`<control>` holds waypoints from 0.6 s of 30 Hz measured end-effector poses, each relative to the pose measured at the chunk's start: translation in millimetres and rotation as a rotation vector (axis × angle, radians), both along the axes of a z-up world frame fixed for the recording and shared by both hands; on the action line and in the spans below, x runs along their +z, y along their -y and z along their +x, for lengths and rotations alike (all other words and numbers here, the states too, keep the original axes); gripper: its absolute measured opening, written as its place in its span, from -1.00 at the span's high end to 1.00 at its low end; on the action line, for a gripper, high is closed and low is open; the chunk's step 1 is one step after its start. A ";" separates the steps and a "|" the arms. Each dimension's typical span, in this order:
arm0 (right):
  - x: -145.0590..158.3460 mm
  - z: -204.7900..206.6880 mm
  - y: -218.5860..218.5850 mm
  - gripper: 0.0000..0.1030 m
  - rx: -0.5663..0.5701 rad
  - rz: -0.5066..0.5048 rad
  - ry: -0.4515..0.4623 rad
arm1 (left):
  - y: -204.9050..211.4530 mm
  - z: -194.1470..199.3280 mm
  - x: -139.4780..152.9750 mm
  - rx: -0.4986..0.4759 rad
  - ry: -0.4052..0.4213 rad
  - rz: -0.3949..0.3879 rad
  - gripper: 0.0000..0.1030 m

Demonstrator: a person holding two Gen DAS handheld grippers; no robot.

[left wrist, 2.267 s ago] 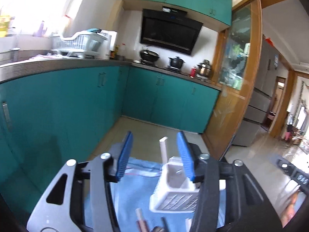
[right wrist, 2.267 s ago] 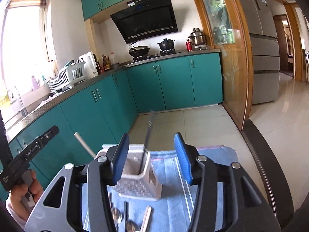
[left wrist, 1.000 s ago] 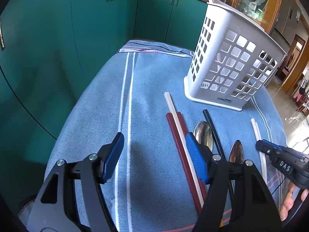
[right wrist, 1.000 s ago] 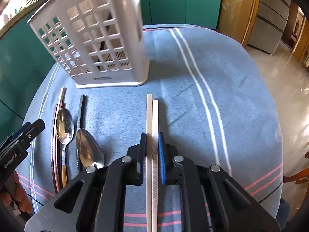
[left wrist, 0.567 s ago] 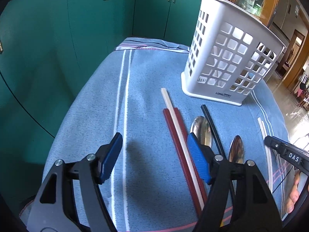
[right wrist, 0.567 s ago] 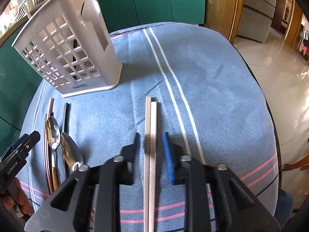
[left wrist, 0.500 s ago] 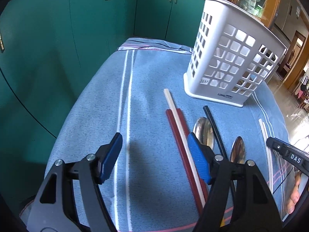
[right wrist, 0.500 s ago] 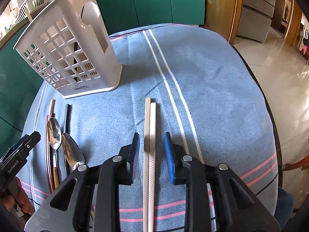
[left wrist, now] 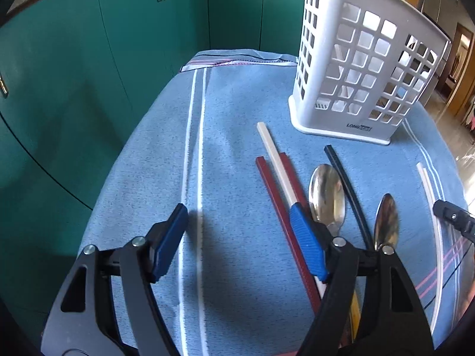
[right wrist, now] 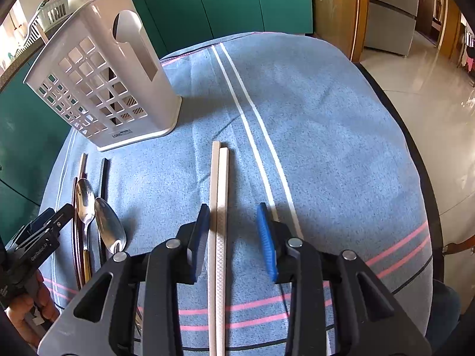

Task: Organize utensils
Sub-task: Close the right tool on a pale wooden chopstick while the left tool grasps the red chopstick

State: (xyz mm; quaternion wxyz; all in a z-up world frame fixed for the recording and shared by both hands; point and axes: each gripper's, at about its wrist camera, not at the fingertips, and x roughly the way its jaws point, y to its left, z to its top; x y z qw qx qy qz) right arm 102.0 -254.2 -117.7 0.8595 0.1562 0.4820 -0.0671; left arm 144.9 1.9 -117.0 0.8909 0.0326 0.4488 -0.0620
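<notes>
The right gripper (right wrist: 233, 234) is opening over two pale chopsticks (right wrist: 218, 207) lying side by side mid-cloth (right wrist: 326, 148), toward its near edge; the left pad is close beside them, with no grip. The left gripper (left wrist: 237, 237) is opening, nothing between. The sticks look light, stiff and slick: best pinched together mid-length for the basket (right wrist: 98, 89).

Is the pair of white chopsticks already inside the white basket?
No, the white chopsticks lie flat on the blue cloth, apart from the white basket.
</notes>
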 end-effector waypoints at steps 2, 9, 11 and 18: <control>-0.5 -1.5 -0.3 0.31 0.003 -0.007 0.001 | 2.9 0.3 0.0 0.002 -0.002 0.020 -0.47; 0.2 -4.4 -6.4 0.29 0.020 -0.061 -0.002 | 9.3 -1.8 2.1 -0.012 -0.010 0.061 0.08; 0.5 -5.5 -2.6 0.29 0.011 -0.059 -0.003 | 5.0 -2.7 2.4 -0.008 -0.016 0.054 0.05; -0.1 -4.5 6.3 0.29 -0.006 -0.032 0.000 | 2.0 -3.3 3.8 0.003 -0.012 0.054 -0.07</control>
